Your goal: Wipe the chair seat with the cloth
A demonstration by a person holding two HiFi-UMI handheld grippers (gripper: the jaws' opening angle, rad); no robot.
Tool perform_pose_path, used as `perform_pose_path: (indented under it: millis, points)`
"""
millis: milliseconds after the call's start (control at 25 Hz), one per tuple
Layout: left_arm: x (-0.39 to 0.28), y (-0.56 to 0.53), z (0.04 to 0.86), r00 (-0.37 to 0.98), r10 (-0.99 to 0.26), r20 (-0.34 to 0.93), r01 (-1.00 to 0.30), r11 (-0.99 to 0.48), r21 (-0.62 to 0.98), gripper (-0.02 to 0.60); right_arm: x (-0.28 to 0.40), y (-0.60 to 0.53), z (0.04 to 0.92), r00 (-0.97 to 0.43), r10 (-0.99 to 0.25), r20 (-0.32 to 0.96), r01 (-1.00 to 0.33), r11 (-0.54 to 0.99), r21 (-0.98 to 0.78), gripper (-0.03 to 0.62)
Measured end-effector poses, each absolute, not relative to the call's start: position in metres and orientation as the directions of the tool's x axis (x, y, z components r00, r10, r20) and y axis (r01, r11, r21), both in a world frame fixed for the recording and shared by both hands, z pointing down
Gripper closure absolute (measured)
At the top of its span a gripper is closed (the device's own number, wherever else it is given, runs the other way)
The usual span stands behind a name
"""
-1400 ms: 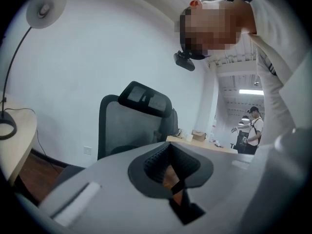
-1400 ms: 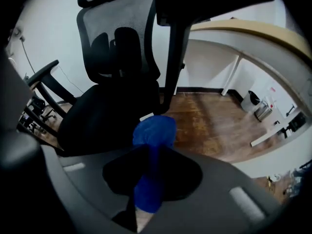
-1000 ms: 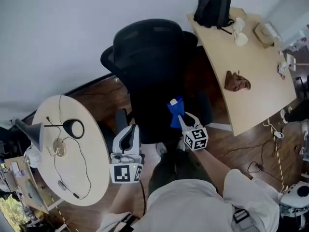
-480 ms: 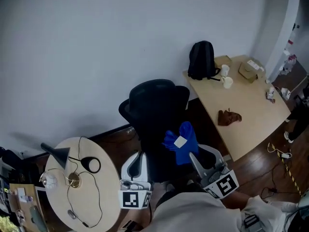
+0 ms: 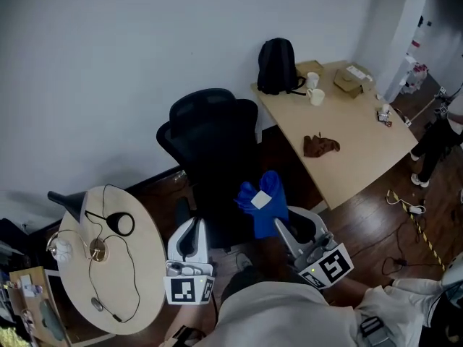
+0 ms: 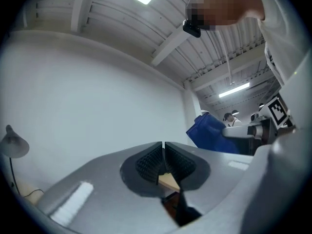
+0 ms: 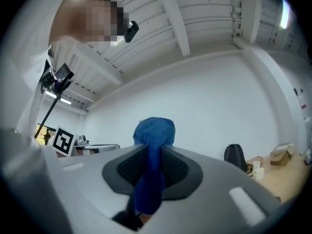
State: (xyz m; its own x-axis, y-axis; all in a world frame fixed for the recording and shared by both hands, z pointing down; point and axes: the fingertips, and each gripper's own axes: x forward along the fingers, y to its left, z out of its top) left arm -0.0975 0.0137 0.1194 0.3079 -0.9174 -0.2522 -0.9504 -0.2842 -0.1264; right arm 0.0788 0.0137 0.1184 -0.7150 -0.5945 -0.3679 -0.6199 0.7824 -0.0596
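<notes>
Backpack (image 5: 277,65), box (image 5: 351,78) and brown rag (image 5: 320,146) lie on desk (image 5: 365,129).

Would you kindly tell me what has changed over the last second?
The right tool has lifted the blue cloth up from the chair seat, nearer the head view. It still clamps the cloth; the left tool stays shut and empty beside the chair seat.

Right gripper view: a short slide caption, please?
Right claw shut on the blue cloth, white wall behind.

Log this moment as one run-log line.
cloth: held up, off chair | left gripper: shut, empty | right gripper: shut on cloth | wiping: not under way
</notes>
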Motion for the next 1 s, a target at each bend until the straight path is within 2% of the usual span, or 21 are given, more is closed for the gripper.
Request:
perform_pose_path:
  millis: [280, 440, 600, 720, 1000]
  points:
    - [-0.001, 0.167, 0.134, 0.268, -0.917, -0.296, -0.962, -0.236, -0.141, 0.492, 0.17, 0.174, 0.138, -0.755, -0.515, -0.406, -0.558, 0.83, -0.015, 0.516]
    - [0.049, 0.238, 0.144, 0.257, -0.931, -0.261, -0.964, -0.229, -0.134, 0.492, 0.216, 0.235, 0.142, -0.769, -0.498, -0.401, -0.527, 0.849, -0.043, 0.516]
    - [0.073, 0.289, 0.127, 0.259, -0.931, -0.256, -0.961, -0.221, -0.166, 0.492, 0.243, 0.285, 0.14, -0.79, -0.491, -0.368, -0.493, 0.865, -0.094, 0.516]
    - [0.1, 0.325, 0.126, 0.281, -0.919, -0.277, -0.955, -0.24, -0.171, 0.492, 0.267, 0.319, 0.14, -0.771, -0.482, -0.417, -0.507, 0.86, -0.057, 0.519]
    - [0.114, 0.373, 0.122, 0.305, -0.902, -0.305, -0.95, -0.264, -0.169, 0.492, 0.273, 0.367, 0.149, -0.783, -0.534, -0.321, -0.521, 0.843, -0.133, 0.519]
